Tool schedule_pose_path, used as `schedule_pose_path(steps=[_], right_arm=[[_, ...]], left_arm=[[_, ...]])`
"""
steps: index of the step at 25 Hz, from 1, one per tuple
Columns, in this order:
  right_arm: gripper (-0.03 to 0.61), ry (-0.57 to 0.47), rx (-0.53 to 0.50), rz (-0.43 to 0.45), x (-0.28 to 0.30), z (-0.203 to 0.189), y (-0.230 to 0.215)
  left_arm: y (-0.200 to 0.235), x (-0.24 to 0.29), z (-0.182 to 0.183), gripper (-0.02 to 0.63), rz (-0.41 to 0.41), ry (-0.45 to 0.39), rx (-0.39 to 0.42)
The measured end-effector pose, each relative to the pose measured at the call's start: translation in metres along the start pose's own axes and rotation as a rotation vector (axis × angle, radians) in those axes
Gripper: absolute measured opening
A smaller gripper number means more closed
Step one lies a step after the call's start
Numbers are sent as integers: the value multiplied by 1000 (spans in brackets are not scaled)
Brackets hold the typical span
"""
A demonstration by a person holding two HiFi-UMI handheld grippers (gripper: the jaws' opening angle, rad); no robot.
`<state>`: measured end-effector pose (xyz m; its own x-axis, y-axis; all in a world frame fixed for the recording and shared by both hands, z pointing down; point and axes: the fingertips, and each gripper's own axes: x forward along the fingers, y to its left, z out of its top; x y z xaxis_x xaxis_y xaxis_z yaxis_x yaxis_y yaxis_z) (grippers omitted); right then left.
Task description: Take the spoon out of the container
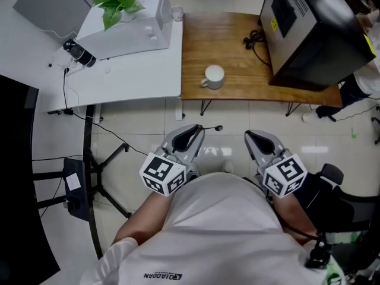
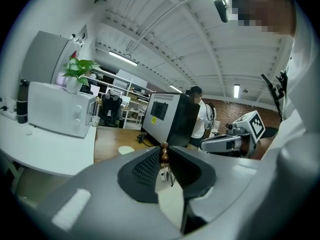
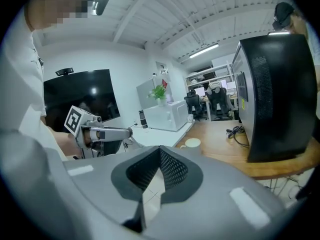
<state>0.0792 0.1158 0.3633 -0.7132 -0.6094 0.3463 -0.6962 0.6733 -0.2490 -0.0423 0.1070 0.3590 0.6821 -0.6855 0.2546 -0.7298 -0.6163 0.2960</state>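
A white mug (image 1: 214, 76) stands on the wooden table (image 1: 237, 88), well ahead of both grippers. My left gripper (image 1: 199, 129) is held low over the floor, close to my body, and is shut on a thin dark spoon (image 1: 211, 127). The spoon sticks out to the right past the jaw tips. In the left gripper view its brown beaded end (image 2: 163, 152) shows pinched between the pads, and the mug (image 2: 126, 149) lies far off. My right gripper (image 1: 250, 136) hangs beside the left one, jaws together with nothing between them; the mug (image 3: 190, 143) also shows in its view.
A large black box-shaped appliance (image 1: 314, 28) fills the wooden table's right end, with a black cable (image 1: 255, 40) beside it. A white microwave (image 1: 127, 25) with a plant and a dark bottle (image 1: 80, 53) sit on the white desk at the left. A black stand (image 1: 101, 159) rests on the floor.
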Motion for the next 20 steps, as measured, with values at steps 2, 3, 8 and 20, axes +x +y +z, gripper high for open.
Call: schedule_pose_path(steps=[2,3,8,20], right_arm=[[5,11,3,-7,1,-6,10],[3,17,3,-10,1,-8,14],[5,29,16,-36,2,-16,21],[5,34,9,-49,1,-23,33]], left_arm=[[3,-8,-3,54,-8,5,0],[4,-11,-5,54,-11,10,-3],[4,-19,-13,54,-36,34,-6],[4,-29,-12,54,-42,42,15]])
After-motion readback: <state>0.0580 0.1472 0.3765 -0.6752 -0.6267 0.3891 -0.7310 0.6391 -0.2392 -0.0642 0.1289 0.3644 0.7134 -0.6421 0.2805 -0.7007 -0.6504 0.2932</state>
